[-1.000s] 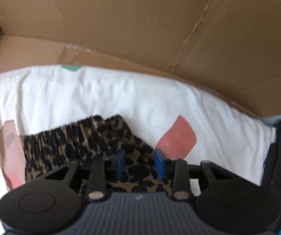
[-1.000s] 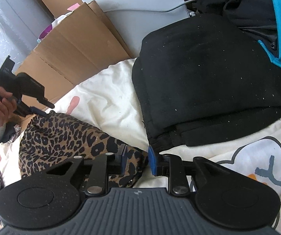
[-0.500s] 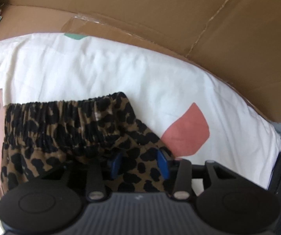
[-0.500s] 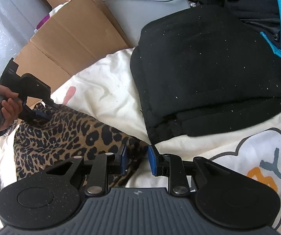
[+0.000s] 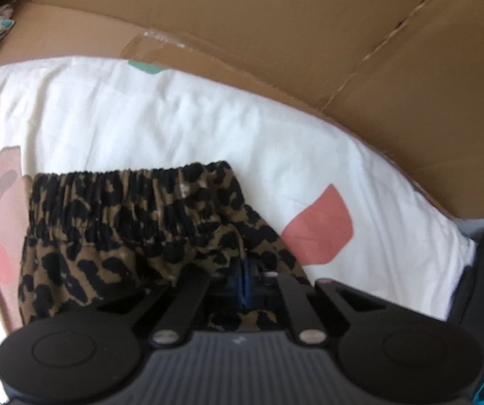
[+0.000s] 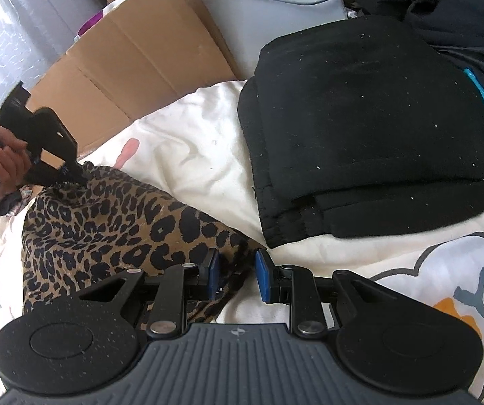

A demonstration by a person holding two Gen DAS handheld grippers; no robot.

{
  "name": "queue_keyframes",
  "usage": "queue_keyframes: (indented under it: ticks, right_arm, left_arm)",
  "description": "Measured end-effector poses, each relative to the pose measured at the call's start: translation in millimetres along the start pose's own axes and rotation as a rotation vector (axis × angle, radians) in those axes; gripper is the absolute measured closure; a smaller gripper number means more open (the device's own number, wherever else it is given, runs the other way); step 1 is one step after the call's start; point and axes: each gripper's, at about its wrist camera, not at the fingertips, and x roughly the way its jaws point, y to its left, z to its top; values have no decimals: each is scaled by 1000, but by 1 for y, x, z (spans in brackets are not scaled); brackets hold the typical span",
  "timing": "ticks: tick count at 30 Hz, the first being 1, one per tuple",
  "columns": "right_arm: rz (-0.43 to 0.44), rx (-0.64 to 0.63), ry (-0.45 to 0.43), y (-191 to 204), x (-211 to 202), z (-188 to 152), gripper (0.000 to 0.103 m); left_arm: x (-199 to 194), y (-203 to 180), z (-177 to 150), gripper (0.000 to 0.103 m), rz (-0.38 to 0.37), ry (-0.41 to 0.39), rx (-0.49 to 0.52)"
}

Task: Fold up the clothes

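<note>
Leopard-print shorts of thin brown-and-black fabric with a gathered elastic waistband (image 5: 133, 202) lie on the white quilt with pink and green patches (image 5: 174, 128), just left of the folded black garment (image 6: 370, 128) that sits on the same quilt. In the right wrist view the shorts (image 6: 106, 222) run as a long, rumpled strip from the far left toward the near camera, so they are not yet a neat packet; whether they have been folded once along their length already cannot be told from the creases.

At the waistband end, the left gripper (image 5: 243, 280) has its blue pads pressed together with printed cloth pinched between them; the right wrist view shows it (image 6: 69, 172) biting the far edge, held by a hand (image 6: 2, 158). Nearer the black garment, the right gripper (image 6: 236, 275) stands with its pads a moderate way apart, a bunched hem lying in the gap but not squeezed.

My reading: one end is secured, the other only straddled. At least a flattening and a cross fold remain. Beyond the shorts, brown cardboard sheets (image 5: 309, 50) lean behind the quilt, and a heap of black and blue clothing (image 6: 461, 27) lies past the black garment.
</note>
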Motion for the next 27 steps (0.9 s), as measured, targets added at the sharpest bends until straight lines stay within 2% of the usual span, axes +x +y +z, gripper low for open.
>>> queue_keyframes:
  ticks: [6, 8, 9, 10, 17, 27]
  right_arm:
    - [11, 9, -14, -1, 4, 3, 78]
    - [24, -4, -18, 0, 5, 4, 85]
    - [24, -11, -17, 1, 5, 4, 99]
    - [24, -18, -16, 2, 5, 4, 102]
    - [-6, -39, -50, 4, -8, 3, 103]
    - [-35, -9, -7, 0, -1, 7, 102]
  left_arm:
    - [-27, -6, 2, 102, -42, -25, 15]
    - [-34, -9, 1, 102, -51, -33, 28]
    - [-37, -9, 2, 102, -55, -37, 32]
    - [-37, -10, 3, 102, -58, -39, 32]
    - [-33, -15, 11, 102, -83, -46, 35]
    - [23, -19, 12, 101, -71, -48, 62]
